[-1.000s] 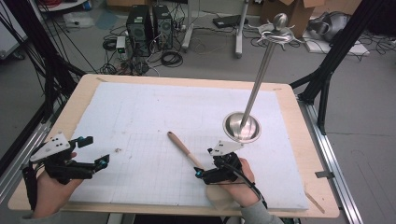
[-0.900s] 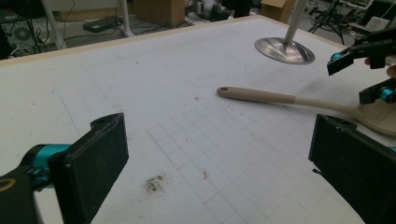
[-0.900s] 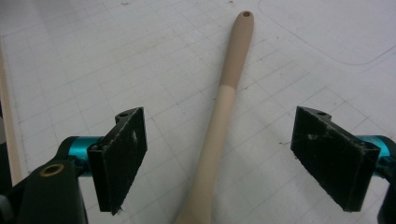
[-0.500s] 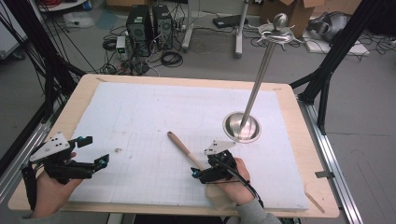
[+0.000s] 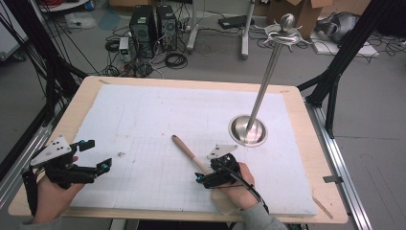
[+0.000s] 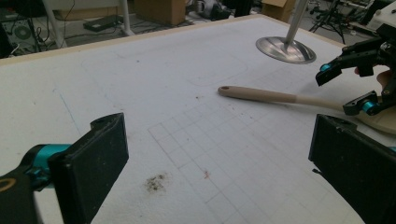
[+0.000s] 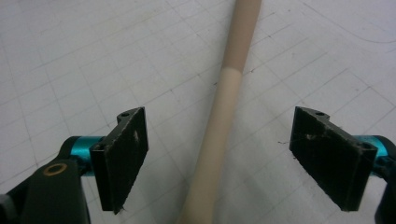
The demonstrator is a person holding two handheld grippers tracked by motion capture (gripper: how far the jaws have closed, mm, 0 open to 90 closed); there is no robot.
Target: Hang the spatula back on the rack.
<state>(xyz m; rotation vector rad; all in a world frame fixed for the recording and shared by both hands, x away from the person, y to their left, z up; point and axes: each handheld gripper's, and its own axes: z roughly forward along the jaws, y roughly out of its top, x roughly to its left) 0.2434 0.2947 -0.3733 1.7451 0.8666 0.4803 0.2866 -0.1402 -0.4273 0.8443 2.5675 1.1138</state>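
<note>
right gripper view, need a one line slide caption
Open right gripper straddles the wooden spoon handle lying on the gridded white mat, pads not touching it.

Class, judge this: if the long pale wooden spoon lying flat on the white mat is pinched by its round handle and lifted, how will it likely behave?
The pale wooden spoon probably stays stiff, looking like one solid length. Its round handle might roll or twist between the right tongs' flat open jaws. It seems light, being slender.
</note>
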